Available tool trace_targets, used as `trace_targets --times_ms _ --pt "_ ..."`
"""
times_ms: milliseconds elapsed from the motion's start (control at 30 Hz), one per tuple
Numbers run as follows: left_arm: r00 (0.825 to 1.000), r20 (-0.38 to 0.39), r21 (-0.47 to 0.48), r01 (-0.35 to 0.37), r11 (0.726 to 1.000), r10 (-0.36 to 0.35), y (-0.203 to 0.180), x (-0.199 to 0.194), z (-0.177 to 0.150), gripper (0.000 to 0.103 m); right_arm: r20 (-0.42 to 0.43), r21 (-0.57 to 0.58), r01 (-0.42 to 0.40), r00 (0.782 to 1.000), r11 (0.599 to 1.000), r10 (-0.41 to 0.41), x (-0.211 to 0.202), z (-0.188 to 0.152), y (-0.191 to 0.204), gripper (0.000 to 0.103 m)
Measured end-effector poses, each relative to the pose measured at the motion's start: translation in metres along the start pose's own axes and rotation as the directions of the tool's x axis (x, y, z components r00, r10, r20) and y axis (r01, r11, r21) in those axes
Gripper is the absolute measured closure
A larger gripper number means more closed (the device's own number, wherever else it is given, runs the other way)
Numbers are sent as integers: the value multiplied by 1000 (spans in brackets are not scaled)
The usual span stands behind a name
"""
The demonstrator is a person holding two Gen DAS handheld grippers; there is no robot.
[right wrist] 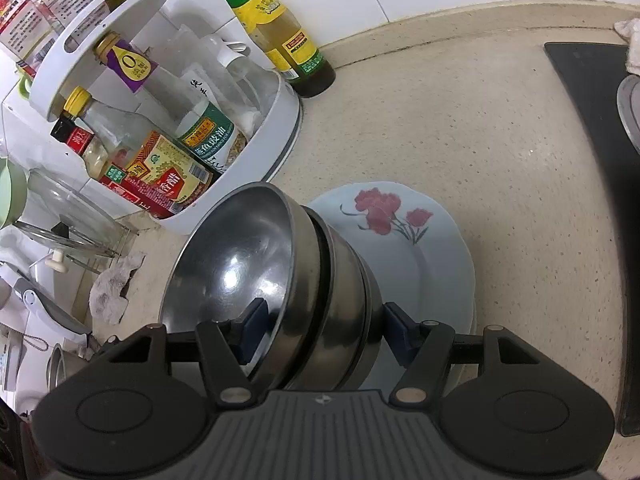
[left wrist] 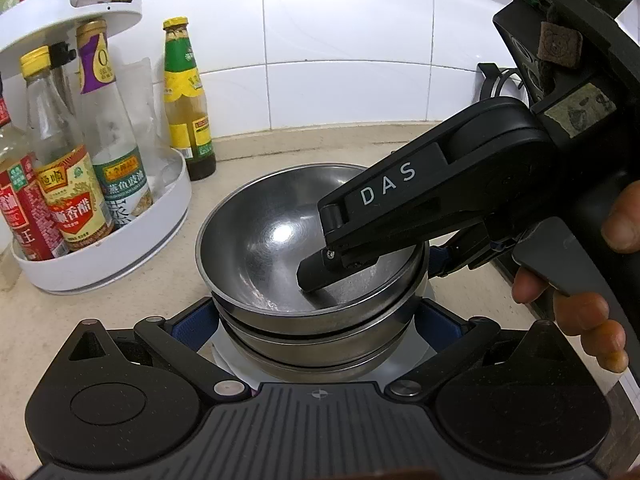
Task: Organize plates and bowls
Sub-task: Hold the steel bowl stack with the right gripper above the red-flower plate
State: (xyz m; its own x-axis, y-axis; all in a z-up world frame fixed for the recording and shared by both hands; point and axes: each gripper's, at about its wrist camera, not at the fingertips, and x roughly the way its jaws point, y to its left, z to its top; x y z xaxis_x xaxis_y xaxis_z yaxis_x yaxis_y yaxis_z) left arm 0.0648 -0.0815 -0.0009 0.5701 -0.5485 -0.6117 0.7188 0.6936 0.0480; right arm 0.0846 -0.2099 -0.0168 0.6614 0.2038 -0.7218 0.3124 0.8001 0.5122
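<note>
A stack of three steel bowls [left wrist: 272, 240] sits on a white plate with red flowers [right wrist: 404, 220] on the beige counter. My right gripper [right wrist: 320, 332] straddles the stack's near side, one finger [right wrist: 252, 332] inside the top bowl, the other finger [right wrist: 400, 332] outside; the jaws stand apart around the rims, with a gap at the outer finger. It also shows in the left wrist view [left wrist: 340, 256], reaching into the top bowl from the right. My left gripper [left wrist: 320, 324] is open, its blue pads either side of the stack's base, just above the plate.
A white two-tier rack [left wrist: 120, 236] full of sauce bottles stands to the left; a green-labelled bottle [left wrist: 186, 96] stands by the tiled wall. A black stove edge [right wrist: 592, 120] lies to the right. A glass lid [right wrist: 64, 216] and clutter sit far left.
</note>
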Motion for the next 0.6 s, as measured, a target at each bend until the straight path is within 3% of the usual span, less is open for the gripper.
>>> trace_targets --times_ms 600 --pt "1000 5 -5 -19 1000 19 1 1 -1 0 -1 -21 10 1000 1000 -10 3 1 5 44"
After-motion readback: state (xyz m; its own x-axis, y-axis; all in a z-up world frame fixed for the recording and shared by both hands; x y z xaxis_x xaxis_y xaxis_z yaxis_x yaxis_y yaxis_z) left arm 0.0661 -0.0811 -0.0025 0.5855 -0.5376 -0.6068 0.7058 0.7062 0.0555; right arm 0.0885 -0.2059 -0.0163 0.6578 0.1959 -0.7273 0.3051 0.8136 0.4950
